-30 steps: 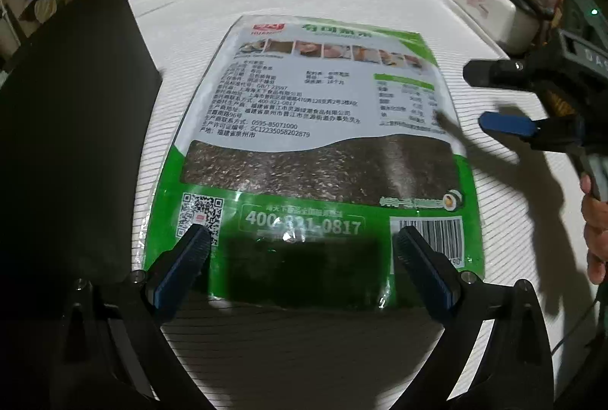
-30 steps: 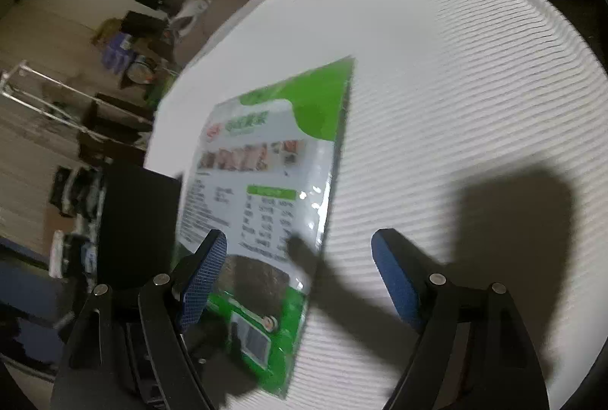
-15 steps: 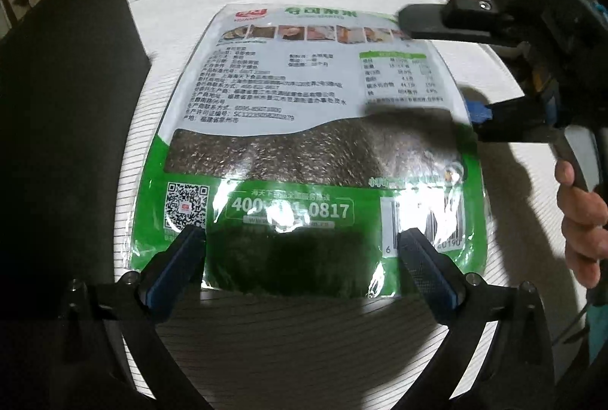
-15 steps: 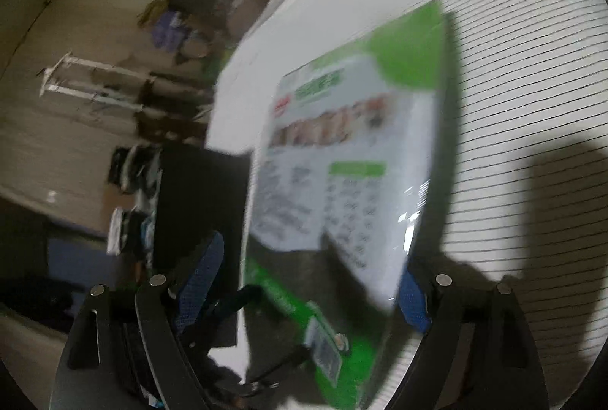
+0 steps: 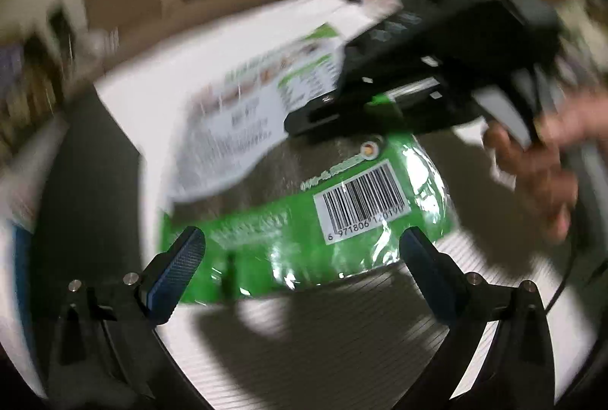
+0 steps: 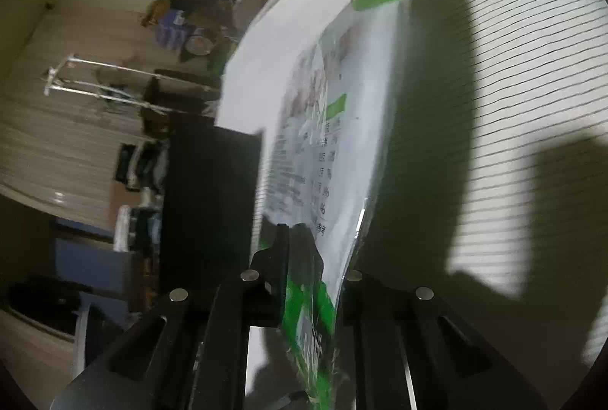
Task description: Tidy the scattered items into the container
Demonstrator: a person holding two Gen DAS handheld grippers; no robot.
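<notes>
1. The striped table [image 6: 532, 68] lies bare to the right of the lifted green packet [image 6: 334, 151], leaving open room there.
2. The black container [image 6: 209, 201] stands just left of the packet, walling off that side.
3. In the left wrist view, the right gripper [image 5: 304, 121] and its hand [image 5: 539, 174] cross above the packet's far half.
4. Bare table shows between the left gripper's [image 5: 300, 273] parted fingers [image 5: 178, 269].

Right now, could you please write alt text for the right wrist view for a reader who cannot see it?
The right gripper is shut on the edge of a green and white food packet, lifting it off the white striped tablecloth. A black container sits just left.
</notes>
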